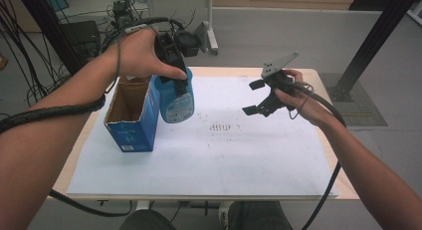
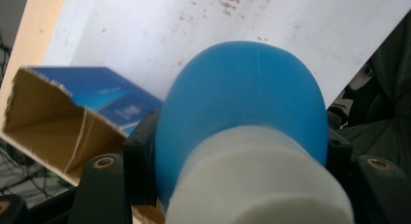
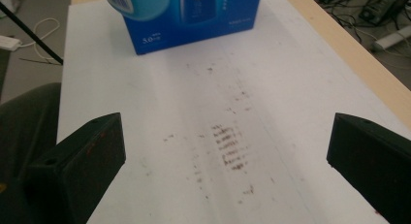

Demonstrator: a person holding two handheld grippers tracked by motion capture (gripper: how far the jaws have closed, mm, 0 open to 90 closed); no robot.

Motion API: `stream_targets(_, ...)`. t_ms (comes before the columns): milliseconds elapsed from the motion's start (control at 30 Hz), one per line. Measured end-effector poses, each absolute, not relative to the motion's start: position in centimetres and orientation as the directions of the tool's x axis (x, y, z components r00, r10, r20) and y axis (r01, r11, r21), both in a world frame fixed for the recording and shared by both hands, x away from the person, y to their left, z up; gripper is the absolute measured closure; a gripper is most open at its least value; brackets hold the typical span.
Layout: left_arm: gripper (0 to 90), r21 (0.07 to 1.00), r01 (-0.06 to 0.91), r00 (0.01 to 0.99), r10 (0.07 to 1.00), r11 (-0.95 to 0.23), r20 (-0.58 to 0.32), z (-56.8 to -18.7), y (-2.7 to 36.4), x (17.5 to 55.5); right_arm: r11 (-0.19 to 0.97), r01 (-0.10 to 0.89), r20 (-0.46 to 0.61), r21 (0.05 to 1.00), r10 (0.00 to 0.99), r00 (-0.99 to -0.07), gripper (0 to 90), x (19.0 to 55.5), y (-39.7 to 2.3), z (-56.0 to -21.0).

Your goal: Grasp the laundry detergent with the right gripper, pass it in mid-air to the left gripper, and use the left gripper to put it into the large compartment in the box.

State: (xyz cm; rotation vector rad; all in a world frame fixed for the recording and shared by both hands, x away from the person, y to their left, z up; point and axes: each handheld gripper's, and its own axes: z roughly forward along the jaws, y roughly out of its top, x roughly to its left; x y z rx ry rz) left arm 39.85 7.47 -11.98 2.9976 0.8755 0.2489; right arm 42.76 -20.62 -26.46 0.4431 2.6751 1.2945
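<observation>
- The table (image 1: 343,190), covered by a white sheet (image 1: 249,155), was seen beneath both grippers; a patch of brown smudges (image 3: 230,146) was marked on the sheet right below the right gripper's gap.
- An open blue carton (image 1: 130,115) was stood upright on the sheet, just beside and below the left gripper, on its outer side; its brown cardboard inside was shown in the left gripper view (image 2: 48,127), its printed blue face in the right gripper view (image 3: 194,20).
- A blue bottle (image 1: 175,98) with a white cap (image 2: 257,185) was held up off the sheet, hung below the left gripper, close against the carton's upper edge; whether the two touched could not be told.
- The bottle's rounded blue shoulder (image 2: 242,98) was seen between the left gripper's jaws, cap end toward the camera.
- The left gripper (image 1: 171,60) was clamped on the bottle near its top, jaws pressed on either side.
- The right gripper (image 1: 259,98) was held above the sheet, well apart from bottle and carton, jaws spread wide with nothing between them.
- The right gripper's grey three-cornered plate (image 1: 278,64) was seen on top of it.
</observation>
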Motion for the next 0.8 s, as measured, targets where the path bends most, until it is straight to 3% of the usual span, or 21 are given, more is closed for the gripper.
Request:
stream_targets(400,37.0,0.085,0.722,0.668,0.724,-0.687,0.173,-8.3,11.5,40.9,0.621,0.287,0.007,0.729,0.412,-0.911,0.2,43.6,-24.7,-26.1)
stream_targets(800,37.0,0.124,0.869,0.464,0.876,-0.479,0.133,-5.2,16.0,42.1,0.62,0.345,0.029,0.705,0.461,-0.887,0.2,44.3,-26.7,-25.8)
